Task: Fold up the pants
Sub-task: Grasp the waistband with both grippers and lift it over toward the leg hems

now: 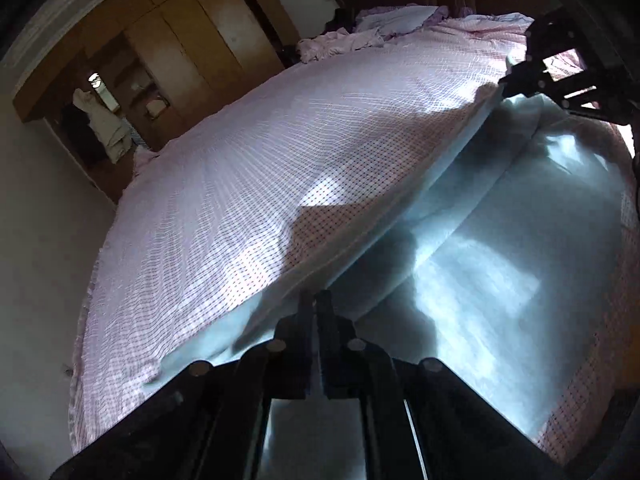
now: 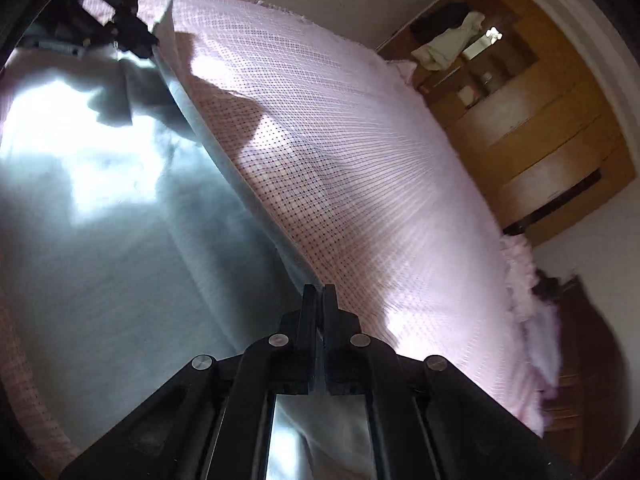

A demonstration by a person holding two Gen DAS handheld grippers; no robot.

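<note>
Pale blue pants (image 1: 500,248) lie on a pink checked bedspread (image 1: 240,168). My left gripper (image 1: 316,300) is shut on one end of a raised edge of the pants. My right gripper (image 2: 319,294) is shut on the other end of that edge. The edge runs taut between them, lifted above the rest of the fabric (image 2: 100,220). The right gripper shows at the upper right of the left wrist view (image 1: 516,76). The left gripper shows at the upper left of the right wrist view (image 2: 140,40).
A wooden wardrobe (image 1: 180,52) with hanging clothes stands beyond the bed. Pillows and crumpled pink bedding (image 1: 380,28) lie at the dark headboard. The wardrobe also shows in the right wrist view (image 2: 532,120).
</note>
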